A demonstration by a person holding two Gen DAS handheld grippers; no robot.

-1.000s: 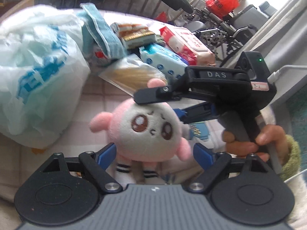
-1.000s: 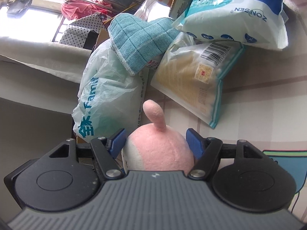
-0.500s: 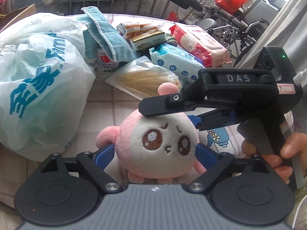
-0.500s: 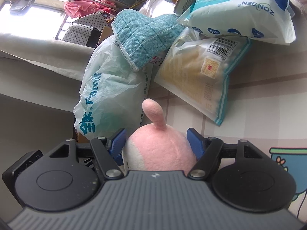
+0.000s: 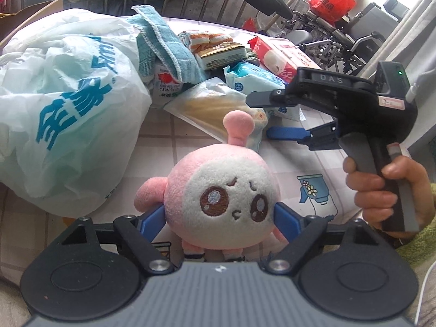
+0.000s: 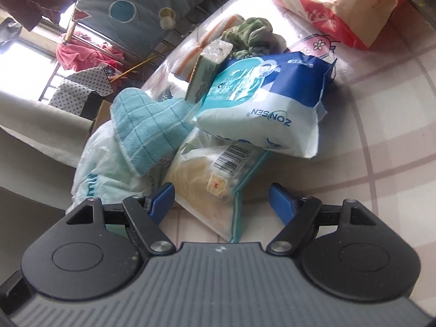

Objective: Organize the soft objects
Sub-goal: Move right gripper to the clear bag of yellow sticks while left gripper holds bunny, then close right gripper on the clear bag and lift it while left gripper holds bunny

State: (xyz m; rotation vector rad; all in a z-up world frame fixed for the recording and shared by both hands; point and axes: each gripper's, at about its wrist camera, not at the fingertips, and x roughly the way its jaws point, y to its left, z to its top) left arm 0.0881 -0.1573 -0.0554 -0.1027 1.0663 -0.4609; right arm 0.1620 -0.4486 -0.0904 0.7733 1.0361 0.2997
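Released a moment ago, the plush toy now sits only between the left gripper's closing pads; the right gripper, opening and empty, has withdrawn beside it.

1. Checked pink-and-white bedsheet, printed with small cartoon pots; it fills the lower and middle frame.
2. White plastic bag with blue lettering, left of frame, lying on the sheet.
3. Clear pouch of yellowish contents, centre, flat on the sheet.
4. Red-and-cream tissue pack, upper right of centre.
5. Pink plush toy, lower centre; its underside is hidden.
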